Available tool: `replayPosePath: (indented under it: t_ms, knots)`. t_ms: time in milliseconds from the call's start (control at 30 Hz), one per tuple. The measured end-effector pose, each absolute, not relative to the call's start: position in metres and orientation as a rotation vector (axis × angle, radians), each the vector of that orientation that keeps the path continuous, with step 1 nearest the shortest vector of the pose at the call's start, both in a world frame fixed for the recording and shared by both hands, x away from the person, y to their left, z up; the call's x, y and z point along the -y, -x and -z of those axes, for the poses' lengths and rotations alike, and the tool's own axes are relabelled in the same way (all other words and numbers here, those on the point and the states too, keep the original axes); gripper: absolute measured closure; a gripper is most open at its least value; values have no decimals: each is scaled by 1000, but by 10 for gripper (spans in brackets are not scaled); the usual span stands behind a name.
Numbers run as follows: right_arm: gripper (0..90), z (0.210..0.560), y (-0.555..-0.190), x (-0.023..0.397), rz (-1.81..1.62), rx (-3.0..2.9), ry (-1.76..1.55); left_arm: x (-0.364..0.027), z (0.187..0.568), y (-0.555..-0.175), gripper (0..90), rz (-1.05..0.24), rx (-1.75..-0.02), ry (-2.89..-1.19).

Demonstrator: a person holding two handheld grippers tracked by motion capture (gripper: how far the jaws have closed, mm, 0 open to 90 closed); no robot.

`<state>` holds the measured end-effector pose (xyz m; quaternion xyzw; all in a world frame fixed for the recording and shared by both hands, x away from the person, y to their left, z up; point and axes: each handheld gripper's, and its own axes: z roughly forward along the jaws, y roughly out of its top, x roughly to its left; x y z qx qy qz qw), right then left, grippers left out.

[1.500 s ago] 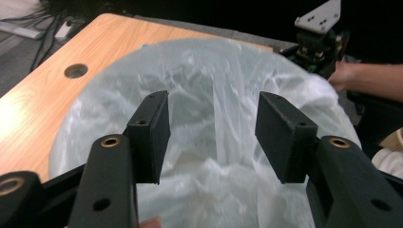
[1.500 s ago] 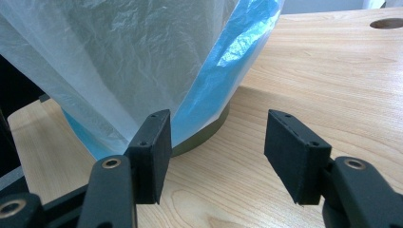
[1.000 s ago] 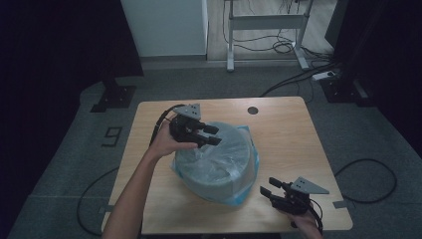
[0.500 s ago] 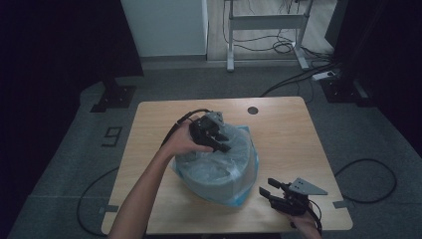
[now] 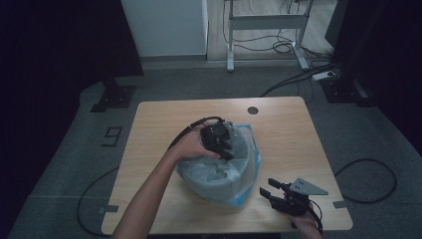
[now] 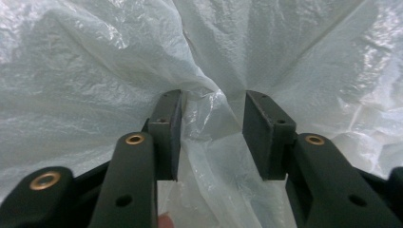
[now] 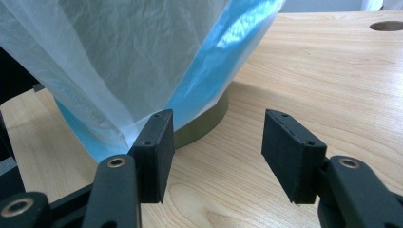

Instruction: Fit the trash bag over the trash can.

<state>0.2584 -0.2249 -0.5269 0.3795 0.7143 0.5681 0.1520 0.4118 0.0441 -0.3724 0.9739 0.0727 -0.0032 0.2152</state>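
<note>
A round container (image 7: 205, 129) lined with a translucent white and blue plastic bag (image 5: 219, 172) stands at the middle of the wooden table (image 5: 288, 134). My left gripper (image 5: 226, 149) reaches down into the bag's mouth from the left. Its jaws (image 6: 212, 133) have just been opening and stand apart, with a loose fold of the bag's film (image 6: 95, 71) between them and lying against one pad. My right gripper (image 5: 266, 188) rests low at the table's front right, open and holding nothing. It (image 7: 216, 147) points at the foot of the container, just short of the bag (image 7: 119, 57).
A round cable hole (image 5: 253, 110) sits near the table's far edge. A metal desk frame (image 5: 263, 25) and cables lie on the floor behind. A "9" mark (image 5: 113, 134) is on the floor at the left. Bare wood lies right of the bag.
My left gripper has moved right and down, from the bag's left rim into its mouth. The right gripper has stayed where it was.
</note>
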Motion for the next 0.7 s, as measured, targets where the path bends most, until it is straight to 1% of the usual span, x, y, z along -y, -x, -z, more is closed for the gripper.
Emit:
replayPosePath:
  t_ms: [100,167,433,700]
  knots:
    - [438,527,-258,224,-1630,-2051,-1086,-48,369,-410,502,-20,-205,-2674]
    - [438,527,-258,225,-1631,-2050,-1089,-55,361,-409,486,-30,-208,-2625]
    - [435,527,-258,225,-1631,-2046,-1090,-89,335,-400,476,-60,-214,-2503]
    - [434,528,-258,221,-1624,-2057,-1085,-121,330,-386,474,-81,-231,-2467]
